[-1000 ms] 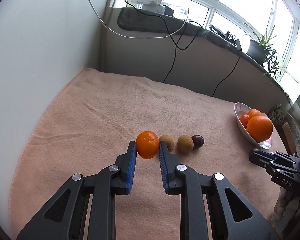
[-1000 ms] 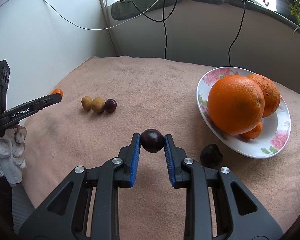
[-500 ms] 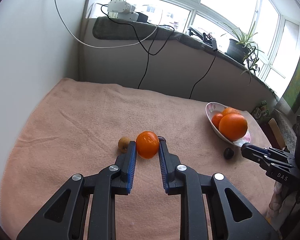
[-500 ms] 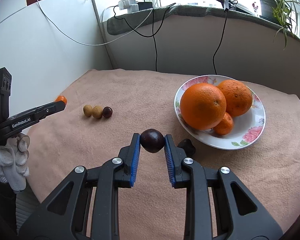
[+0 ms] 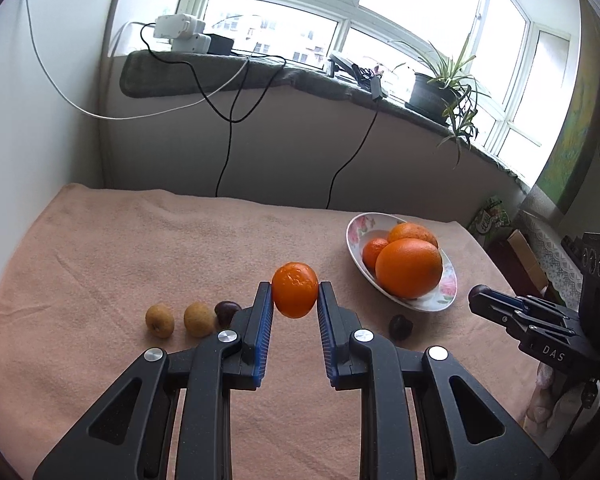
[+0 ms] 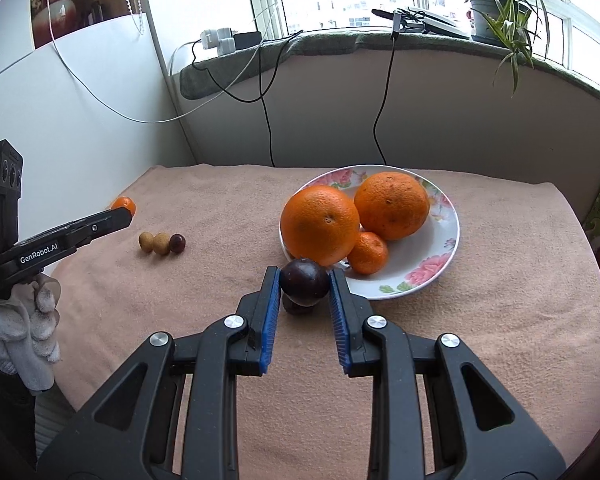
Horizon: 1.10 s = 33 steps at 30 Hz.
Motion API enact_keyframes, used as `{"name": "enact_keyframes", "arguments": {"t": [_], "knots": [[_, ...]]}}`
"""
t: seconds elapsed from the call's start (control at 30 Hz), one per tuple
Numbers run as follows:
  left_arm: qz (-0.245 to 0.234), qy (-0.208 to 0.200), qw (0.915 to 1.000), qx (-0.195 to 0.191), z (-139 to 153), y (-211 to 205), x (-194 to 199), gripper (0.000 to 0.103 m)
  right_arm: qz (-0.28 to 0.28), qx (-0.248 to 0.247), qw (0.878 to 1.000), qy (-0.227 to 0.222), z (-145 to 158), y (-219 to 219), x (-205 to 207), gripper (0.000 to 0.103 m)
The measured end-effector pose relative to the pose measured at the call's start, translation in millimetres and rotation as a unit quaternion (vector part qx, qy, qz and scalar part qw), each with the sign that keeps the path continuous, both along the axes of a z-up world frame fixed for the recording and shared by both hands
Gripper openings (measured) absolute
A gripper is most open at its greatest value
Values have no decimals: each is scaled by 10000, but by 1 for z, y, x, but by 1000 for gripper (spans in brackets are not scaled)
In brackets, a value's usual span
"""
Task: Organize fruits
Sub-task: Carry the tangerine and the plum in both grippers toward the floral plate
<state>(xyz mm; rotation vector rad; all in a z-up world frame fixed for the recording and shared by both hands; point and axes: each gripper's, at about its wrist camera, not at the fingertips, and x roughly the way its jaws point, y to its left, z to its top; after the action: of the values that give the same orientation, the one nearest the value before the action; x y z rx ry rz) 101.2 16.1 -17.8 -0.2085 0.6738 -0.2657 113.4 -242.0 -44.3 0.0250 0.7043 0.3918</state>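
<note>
My left gripper (image 5: 294, 298) is shut on a small orange mandarin (image 5: 295, 289), held above the pink cloth. My right gripper (image 6: 305, 284) is shut on a dark purple fruit (image 6: 304, 282), just in front of the floral plate (image 6: 440, 264). That plate holds two big oranges (image 6: 320, 224) and a small mandarin (image 6: 367, 253). Another dark fruit (image 5: 401, 326) lies on the cloth near the plate; in the right wrist view it is mostly hidden under the held one. Two tan fruits (image 5: 159, 320) and a dark one (image 5: 226, 309) lie in a row at the left.
A pink cloth (image 5: 140, 248) covers the table, which meets a white wall on the left and a low wall under the windowsill at the back. Cables (image 5: 228, 136) hang down from the sill. A potted plant (image 5: 432, 92) stands on the sill.
Both grippers rose and pulled back from the cloth with their fruits, so the plate and the row of small fruits look smaller and farther away.
</note>
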Motion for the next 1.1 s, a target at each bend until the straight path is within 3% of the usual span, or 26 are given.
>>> {"name": "enact_keyframes", "arguments": {"t": [0.5, 1.1], "knots": [[-517, 2, 9986, 106, -2, -53, 31, 21, -413, 70, 9991, 11, -3, -40, 16, 26], [-835, 135, 9963, 171, -12, -88, 82, 21, -602, 82, 9981, 112, -13, -59, 46, 26]]}}
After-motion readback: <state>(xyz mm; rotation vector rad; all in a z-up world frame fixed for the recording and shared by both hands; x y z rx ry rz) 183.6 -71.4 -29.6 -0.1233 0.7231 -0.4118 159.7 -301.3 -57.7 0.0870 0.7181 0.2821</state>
